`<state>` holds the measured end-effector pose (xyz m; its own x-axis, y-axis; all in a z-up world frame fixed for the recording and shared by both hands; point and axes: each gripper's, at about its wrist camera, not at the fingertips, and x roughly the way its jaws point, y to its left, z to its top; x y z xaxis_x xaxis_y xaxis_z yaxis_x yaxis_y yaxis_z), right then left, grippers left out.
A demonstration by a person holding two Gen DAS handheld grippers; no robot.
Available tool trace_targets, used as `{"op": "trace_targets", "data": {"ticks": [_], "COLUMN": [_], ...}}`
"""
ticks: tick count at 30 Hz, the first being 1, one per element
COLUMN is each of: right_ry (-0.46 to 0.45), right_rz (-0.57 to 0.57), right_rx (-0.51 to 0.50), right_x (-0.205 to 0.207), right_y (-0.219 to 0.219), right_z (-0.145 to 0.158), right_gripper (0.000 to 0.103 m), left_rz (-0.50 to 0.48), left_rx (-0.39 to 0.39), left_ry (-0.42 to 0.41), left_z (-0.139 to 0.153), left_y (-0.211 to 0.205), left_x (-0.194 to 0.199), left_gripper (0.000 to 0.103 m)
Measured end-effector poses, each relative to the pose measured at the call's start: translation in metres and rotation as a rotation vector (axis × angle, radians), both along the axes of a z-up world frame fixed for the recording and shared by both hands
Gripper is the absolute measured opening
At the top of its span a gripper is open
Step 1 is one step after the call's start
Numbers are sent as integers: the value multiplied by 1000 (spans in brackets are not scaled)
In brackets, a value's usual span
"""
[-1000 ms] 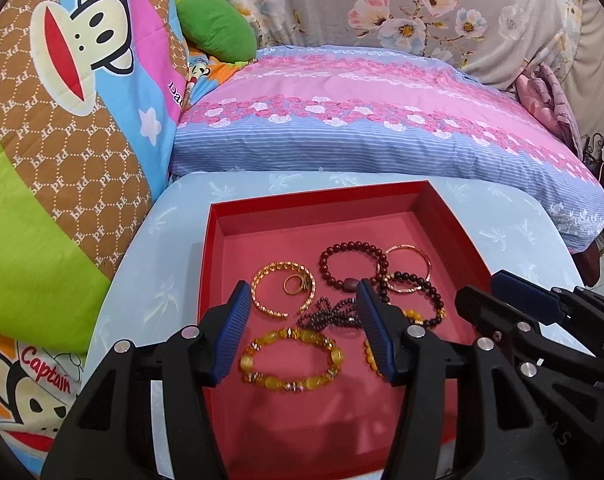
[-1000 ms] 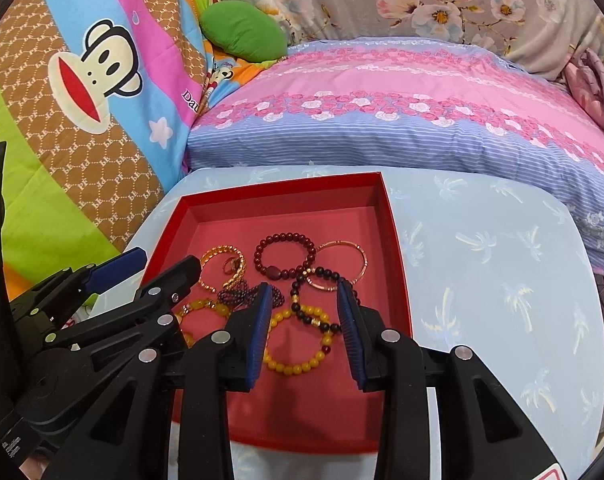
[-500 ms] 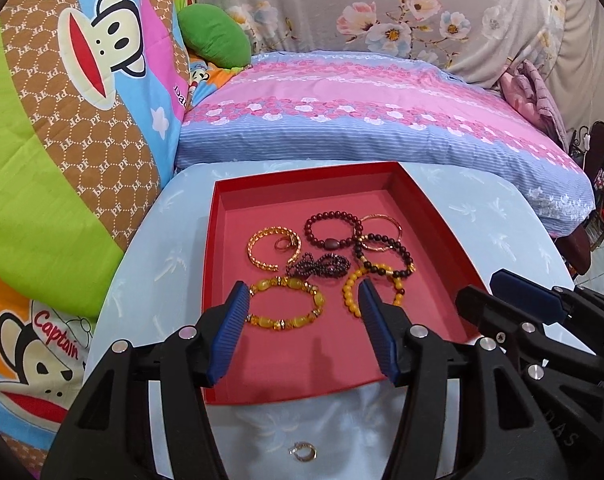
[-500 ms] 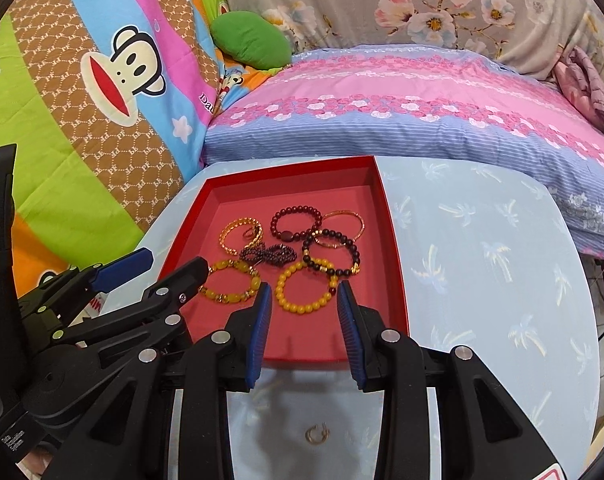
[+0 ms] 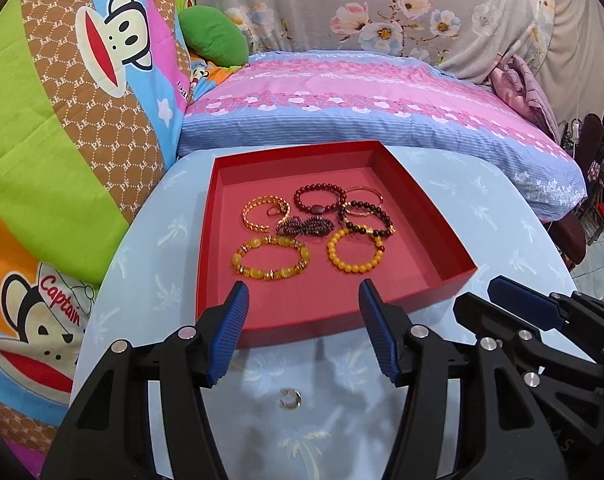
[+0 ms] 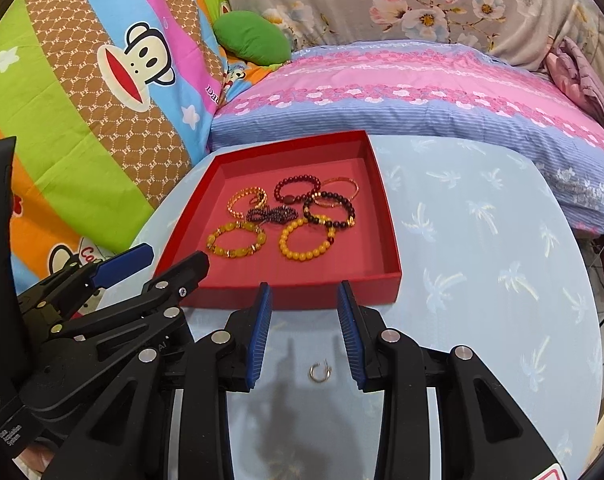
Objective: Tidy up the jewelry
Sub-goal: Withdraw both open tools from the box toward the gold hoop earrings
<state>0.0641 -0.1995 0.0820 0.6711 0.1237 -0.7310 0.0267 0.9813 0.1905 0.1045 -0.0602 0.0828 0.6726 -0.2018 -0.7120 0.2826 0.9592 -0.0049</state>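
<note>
Small silver open-hoop ring flat on the pale blue palm-print tabletop, just outside the near wall of the shallow red square cardboard tray of beaded bracelets, hoop's gap toward about 10 o'clock in the left view; no long axis. Left hand-held gripper moderately wide, right hand-held gripper narrower, both empty, touching nothing. Ring at 6 o'clock from each pair of fingertips, apart.

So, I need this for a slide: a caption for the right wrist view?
Open right hand-held gripper above a small ring on the table, bracelets in the red tray beyond.
</note>
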Motion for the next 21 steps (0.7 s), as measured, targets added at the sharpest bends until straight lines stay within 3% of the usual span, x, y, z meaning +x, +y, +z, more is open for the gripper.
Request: {"op": "trace_targets", "data": {"ticks": [13, 21], "right_ry": [85, 123], "right_rz": [-9, 4], "right_rx": [3, -14], "right_x": [-26, -24], "right_y": [-3, 9], "right_z": [-51, -77], "right_gripper": [34, 34], "left_rz": [-2, 36], "left_rx": [34, 20], "left_ry": [-8, 36], "left_z": [-38, -62], "left_y": [7, 26], "left_x": [-39, -43], "left_gripper": [71, 72]}}
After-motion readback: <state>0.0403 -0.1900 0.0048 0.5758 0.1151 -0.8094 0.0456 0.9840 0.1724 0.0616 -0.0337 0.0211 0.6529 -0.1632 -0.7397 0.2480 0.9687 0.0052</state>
